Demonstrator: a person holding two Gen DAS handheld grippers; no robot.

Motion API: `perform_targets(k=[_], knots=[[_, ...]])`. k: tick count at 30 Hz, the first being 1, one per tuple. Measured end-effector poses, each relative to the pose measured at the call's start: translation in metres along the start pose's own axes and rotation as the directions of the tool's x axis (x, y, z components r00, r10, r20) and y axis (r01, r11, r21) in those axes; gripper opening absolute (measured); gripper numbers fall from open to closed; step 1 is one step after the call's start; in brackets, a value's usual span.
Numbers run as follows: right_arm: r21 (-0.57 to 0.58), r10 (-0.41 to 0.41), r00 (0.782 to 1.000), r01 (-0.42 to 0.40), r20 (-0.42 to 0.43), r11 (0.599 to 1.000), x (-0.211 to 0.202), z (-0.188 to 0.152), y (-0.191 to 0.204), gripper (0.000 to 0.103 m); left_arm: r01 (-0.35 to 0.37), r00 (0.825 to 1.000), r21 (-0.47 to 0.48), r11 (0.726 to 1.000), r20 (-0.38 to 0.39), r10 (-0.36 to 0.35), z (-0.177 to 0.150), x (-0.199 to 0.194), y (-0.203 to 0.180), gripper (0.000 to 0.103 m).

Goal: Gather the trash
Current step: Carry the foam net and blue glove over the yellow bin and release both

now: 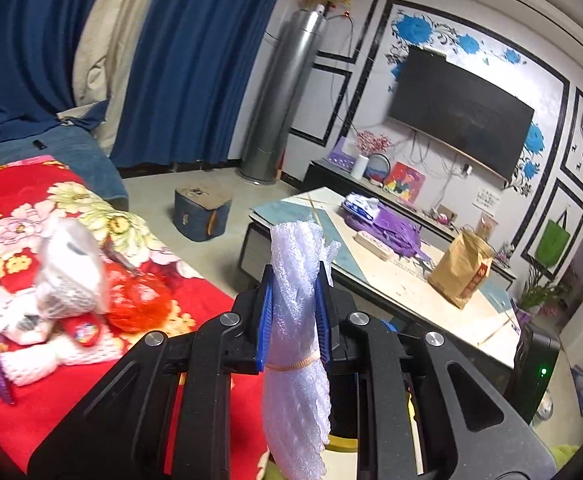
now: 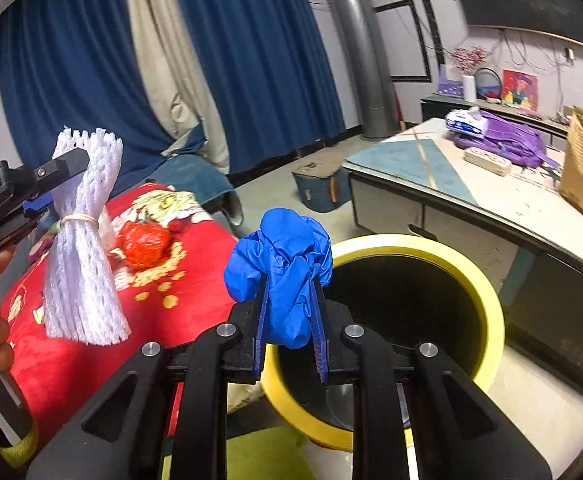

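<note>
Blue glove (image 2: 281,276), all scrunched up, is clamped tight in the right claw (image 2: 290,312), just at the near rim of the yellow bin (image 2: 487,300). To do this well, push it on over the dark hole, then let go. At nine o'clock the left claw (image 2: 41,196) is squeezed on the white foam net (image 2: 83,248), so bring that over next. Further back, more trash (image 1: 51,296) lies on the red blanket (image 1: 195,300), but it looks blurry. The bin's bottom is too dark to see.
</note>
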State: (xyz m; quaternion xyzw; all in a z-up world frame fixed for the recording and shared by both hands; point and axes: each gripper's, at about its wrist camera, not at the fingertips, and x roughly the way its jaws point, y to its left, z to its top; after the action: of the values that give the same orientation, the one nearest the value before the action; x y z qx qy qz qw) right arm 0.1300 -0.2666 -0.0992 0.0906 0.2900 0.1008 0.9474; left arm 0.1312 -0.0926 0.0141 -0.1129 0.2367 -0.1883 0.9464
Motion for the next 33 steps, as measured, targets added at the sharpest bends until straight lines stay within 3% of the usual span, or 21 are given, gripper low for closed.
perform_targets(k=[17, 30, 33], knots=[[0.133, -0.127, 0.986, 0.141, -0.107, 0.981, 0.014, -0.020, -0.059, 0.018, 0.059, 0.994, 0.054, 0.997, -0.093, -0.054, -0.018, 0.065, -0.040, 0.014], [0.179, -0.122, 0.979, 0.151, -0.163, 0.972, 0.027, -0.026, -0.076, 0.021, 0.088, 0.984, 0.055, 0.995, -0.161, -0.078, -0.021, 0.116, -0.051, 0.016], [0.191, -0.119, 0.979, 0.150, -0.165, 0.970, 0.028, -0.026, -0.078, 0.028, 0.089, 0.982, 0.044, 0.995, -0.171, -0.081, -0.022, 0.122, -0.050, 0.022]])
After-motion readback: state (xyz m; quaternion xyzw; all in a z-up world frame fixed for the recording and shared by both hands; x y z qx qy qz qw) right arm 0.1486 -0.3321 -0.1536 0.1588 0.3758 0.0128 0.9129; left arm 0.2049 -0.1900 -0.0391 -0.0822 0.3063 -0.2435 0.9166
